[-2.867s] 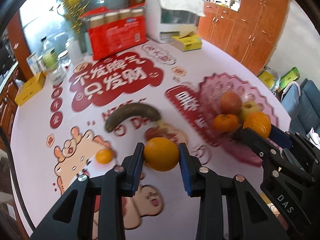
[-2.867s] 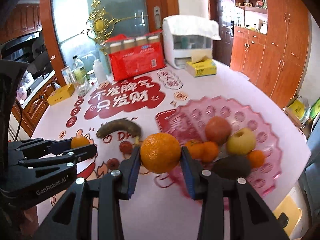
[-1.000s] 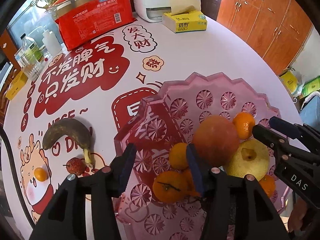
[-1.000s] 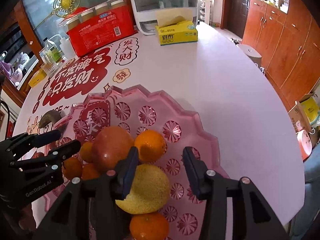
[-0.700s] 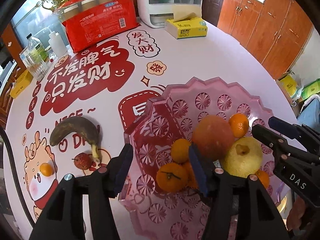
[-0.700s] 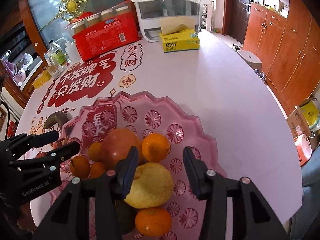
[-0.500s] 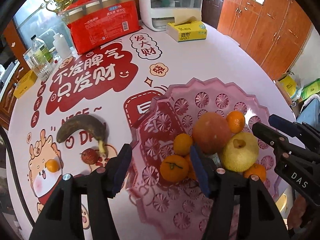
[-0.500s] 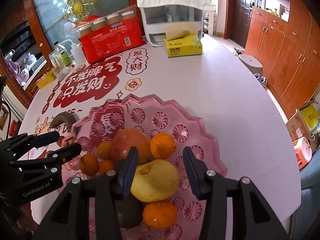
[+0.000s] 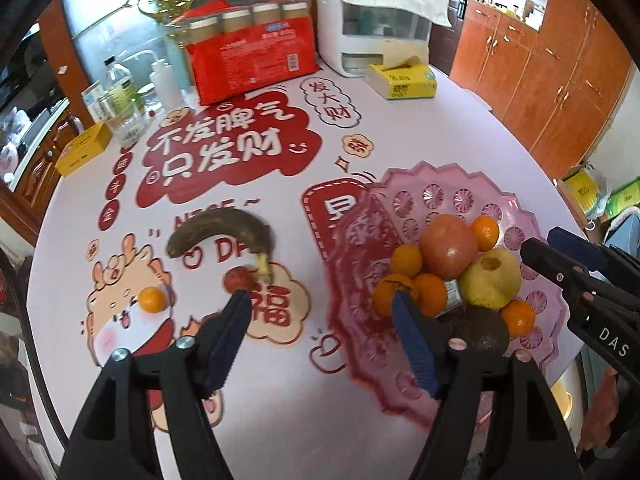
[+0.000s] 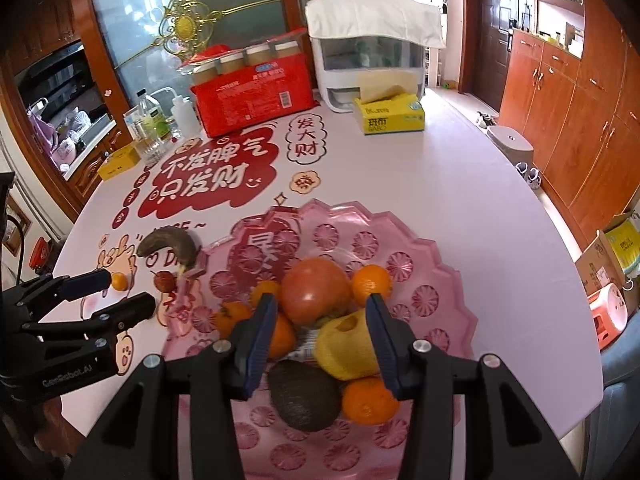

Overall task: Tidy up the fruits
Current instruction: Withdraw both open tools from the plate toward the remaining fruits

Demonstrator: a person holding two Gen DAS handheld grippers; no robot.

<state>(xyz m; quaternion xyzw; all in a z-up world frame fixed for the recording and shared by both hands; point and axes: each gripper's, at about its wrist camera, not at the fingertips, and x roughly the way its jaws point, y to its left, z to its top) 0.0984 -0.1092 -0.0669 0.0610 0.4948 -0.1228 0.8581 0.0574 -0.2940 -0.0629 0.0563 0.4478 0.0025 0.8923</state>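
A pink scalloped tray holds a large red-orange fruit, a yellow pear, a dark avocado and several small oranges. On the table left of the tray lie a dark overripe banana, a small red fruit and a small orange. My left gripper is open and empty, above the tray's left edge. My right gripper is open and empty, above the fruit pile.
At the back of the printed tablecloth stand a red pack of cups, a white dispenser, a yellow tissue box, bottles and a small yellow box. Wooden cabinets line the right side.
Both grippers held oranges 2.9 s ago; now both are open and empty, with those oranges in the tray. Over the last second both have pulled back from the tray, the left shifting leftwards.
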